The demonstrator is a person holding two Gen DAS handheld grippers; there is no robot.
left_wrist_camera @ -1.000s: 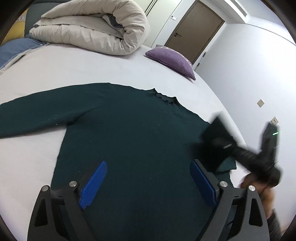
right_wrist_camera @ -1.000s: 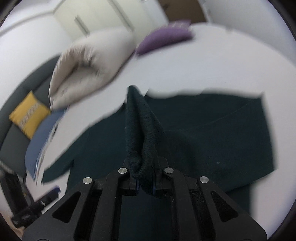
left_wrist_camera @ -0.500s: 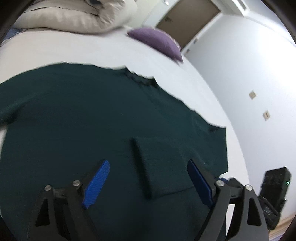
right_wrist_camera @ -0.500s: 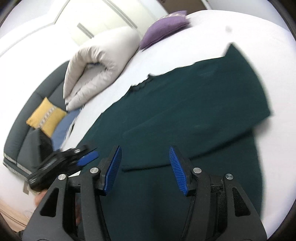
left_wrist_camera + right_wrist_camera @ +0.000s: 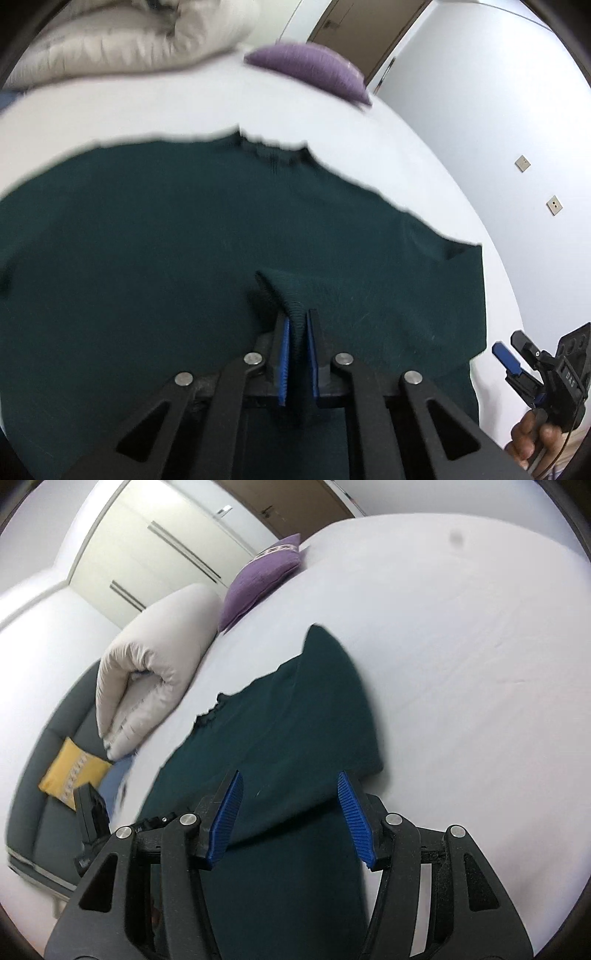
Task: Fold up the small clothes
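Observation:
A dark green sweater [image 5: 177, 236] lies flat on the white bed [image 5: 424, 155], neck toward the pillows. One sleeve is folded across its body. My left gripper [image 5: 296, 325] is shut on the cuff of that folded sleeve [image 5: 291, 295] and pinches it between the blue pads. My right gripper [image 5: 290, 805] is open and empty, low over the sweater [image 5: 295, 720] near its folded side edge. The right gripper also shows in the left wrist view [image 5: 517, 360], off the sweater's right edge.
A rolled cream duvet [image 5: 147, 672] and a purple pillow [image 5: 264, 578] lie at the head of the bed. A yellow cushion [image 5: 74, 771] sits on a dark sofa at the left. The bed edge and a white wall [image 5: 498, 110] are to the right.
My right gripper let go of the sleeve, opened and drew back to the sweater's side. My left gripper moved in and shut on the folded sleeve's cuff.

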